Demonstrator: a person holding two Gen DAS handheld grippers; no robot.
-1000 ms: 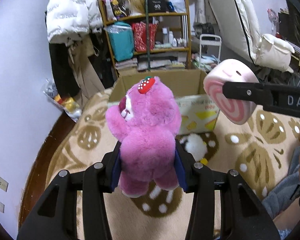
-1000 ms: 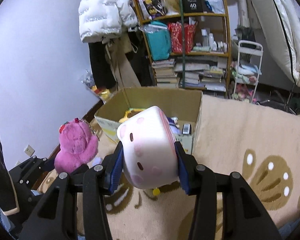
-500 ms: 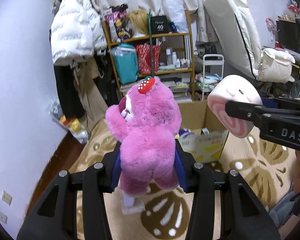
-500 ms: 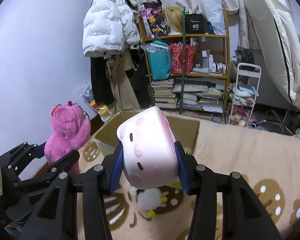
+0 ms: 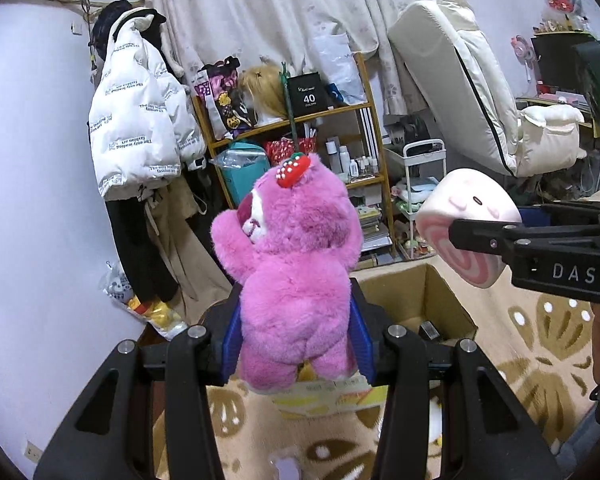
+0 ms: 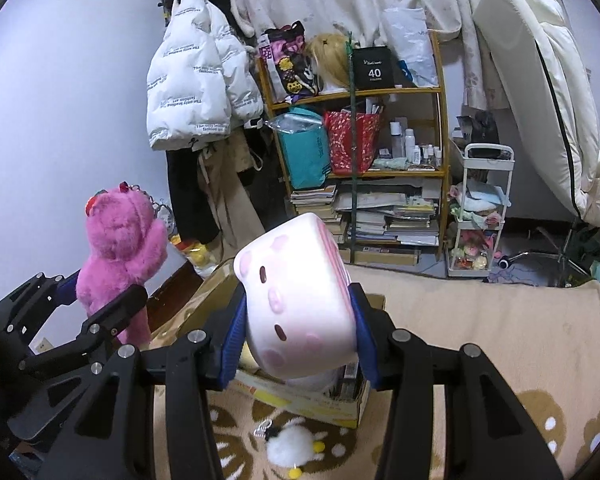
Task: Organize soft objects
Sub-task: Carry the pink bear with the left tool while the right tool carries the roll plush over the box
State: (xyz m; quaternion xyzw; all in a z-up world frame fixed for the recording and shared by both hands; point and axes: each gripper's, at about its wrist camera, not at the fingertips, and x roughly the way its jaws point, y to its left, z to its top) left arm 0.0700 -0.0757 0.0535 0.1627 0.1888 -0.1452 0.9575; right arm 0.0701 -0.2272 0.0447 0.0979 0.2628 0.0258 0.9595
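Cluttered bedroom floor, covered by a beige rug point(image 6: 500, 320) with brown flower shapes, fills both wrist views; a wooden shelf unit point(image 6: 360, 140) stacked with books and bottles stands ahead against the wall, and a white puffer jacket point(image 6: 196, 76) hangs to its left.

Straight ahead of and below both tools sits an open cardboard box point(image 5: 416, 300), which looks like the place the toys are meant to go.

The left gripper point(image 5: 296, 332) has its blue pads pressed into the hips of a pink plush bear point(image 5: 296, 272). Held low on the body, the bear stands upright between the jaws with its back to the camera, one arm raised. Its fur is long and bright magenta, and a red strawberry ornament point(image 5: 294, 166) sits on top of its head.

The right gripper point(image 6: 298, 336) is clamped on a roll-cake plush point(image 6: 296, 296), which bulges between the pads, so it is clearly squeezed. It is pale pink with darker pink spots; seen from the left wrist, one end shows a pink spiral and the side a small sleepy face.

Both toys hang in the air above the near edge of the box, the bear to the left of the roll-cake.

A small white fluffy toy point(image 6: 294, 446) with yellow bits lies on the rug below the right tool, in front of the box, not yet picked up.
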